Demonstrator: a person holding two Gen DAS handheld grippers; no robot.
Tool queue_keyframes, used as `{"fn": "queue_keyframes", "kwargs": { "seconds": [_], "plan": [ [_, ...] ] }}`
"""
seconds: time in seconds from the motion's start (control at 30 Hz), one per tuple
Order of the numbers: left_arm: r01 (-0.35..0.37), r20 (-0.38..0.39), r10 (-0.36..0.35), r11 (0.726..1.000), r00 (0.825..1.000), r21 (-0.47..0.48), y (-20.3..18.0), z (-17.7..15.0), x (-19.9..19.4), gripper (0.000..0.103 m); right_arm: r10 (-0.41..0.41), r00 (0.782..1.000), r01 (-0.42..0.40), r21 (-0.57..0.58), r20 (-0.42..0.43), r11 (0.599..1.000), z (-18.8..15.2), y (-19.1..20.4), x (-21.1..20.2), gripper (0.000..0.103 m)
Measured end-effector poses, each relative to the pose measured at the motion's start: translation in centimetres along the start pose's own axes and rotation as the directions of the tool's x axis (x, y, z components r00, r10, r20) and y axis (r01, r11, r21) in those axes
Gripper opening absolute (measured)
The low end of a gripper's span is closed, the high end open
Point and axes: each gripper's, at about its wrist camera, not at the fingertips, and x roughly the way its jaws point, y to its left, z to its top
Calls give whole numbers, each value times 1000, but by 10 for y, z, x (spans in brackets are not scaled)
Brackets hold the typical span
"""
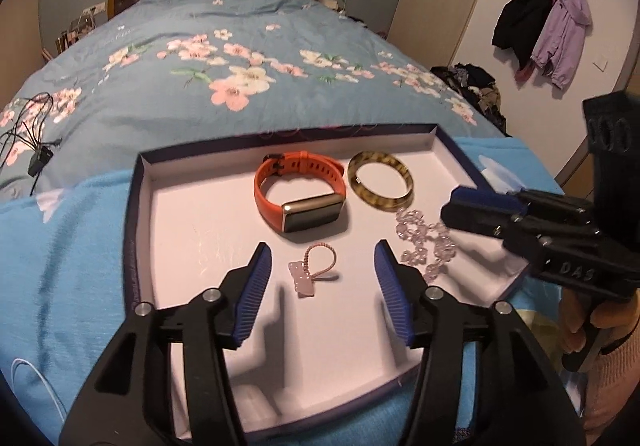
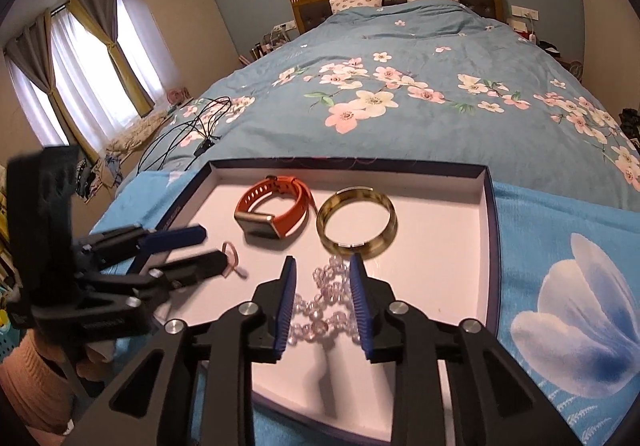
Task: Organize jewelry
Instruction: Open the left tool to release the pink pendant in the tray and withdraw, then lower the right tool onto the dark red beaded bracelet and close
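A shallow tray (image 1: 144,205) with a dark blue rim and pale pink lining is set on a light blue cloth (image 1: 72,238) at the foot of a bed covered by a floral duvet (image 1: 224,57). 4 pieces of jewelry are laid in it: an orange smartwatch (image 1: 300,195), a tortoiseshell bangle (image 1: 380,181) just beside it, a clear-bead necklace (image 1: 424,242) nearer the tray's right side, and a small pink bead bracelet (image 1: 316,264) with a pale charm.

Only in the left wrist view are 2 jackets (image 1: 544,29) seen hung on wall hooks, and the pink bracelet is shown whole, lying on the lining between the spread fingers of the left gripper (image 1: 323,262), untouched by either pad. Only in the right wrist view are the curtained window (image 2: 92,57) and the large white flower print (image 2: 576,318) on the cloth seen; there the bracelet is half hidden behind the left gripper's fingers.

The right gripper (image 2: 323,270) is angled down over the necklace, its jaws parted moderately with the beads lying between and below them; no pinch on them is seen. In the left wrist view it is seen entering from the right, its handle held by a hand (image 1: 584,326) in a pink knitted sleeve. Black cables (image 2: 188,133) are left lying on the duvet.
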Motion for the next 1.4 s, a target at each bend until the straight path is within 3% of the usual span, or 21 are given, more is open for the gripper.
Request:
{"fn": "queue_keyframes", "kwargs": {
  "seconds": [0.17,0.23,0.33,0.5,0.63,0.8,0.97,1.2,1.3,1.4],
  "plan": [
    [-15,62,14,1000,998,17,-3,-5,-28,63,7,1000,-7,7,20,1000,-7,-1,-16,32],
    [-22,92,19,999,996,28,-5,-9,-45,65,10,999,-10,-2,40,1000,-10,1,-27,39],
    [-31,128,25,999,991,43,-5,-17,-66,74,16,998,-14,-27,67,1000,-19,7,-45,40],
    [-51,157,39,996,987,68,-8,-44,-100,76,48,997,-44,-64,65,997,-45,17,-68,40],
    [-60,135,49,995,990,80,-7,-72,-113,76,99,995,-96,-80,27,992,-70,23,-78,41],
    [-91,108,85,994,991,55,-1,-103,-122,76,95,995,-98,-112,-31,989,-98,33,-78,41],
    [-69,81,64,996,995,64,-3,-128,-127,76,88,994,-95,-122,-60,988,-111,41,-73,41],
    [-55,58,50,995,997,86,-15,-143,-129,76,69,992,-86,-165,-107,983,-118,53,-59,39],
    [-48,55,44,995,998,82,-15,-145,-130,76,47,991,-69,-182,-122,981,-121,56,-55,30],
    [-47,54,42,996,998,80,-14,-146,-131,76,52,990,-76,-182,-134,980,-124,56,-53,27]
  ]
}}
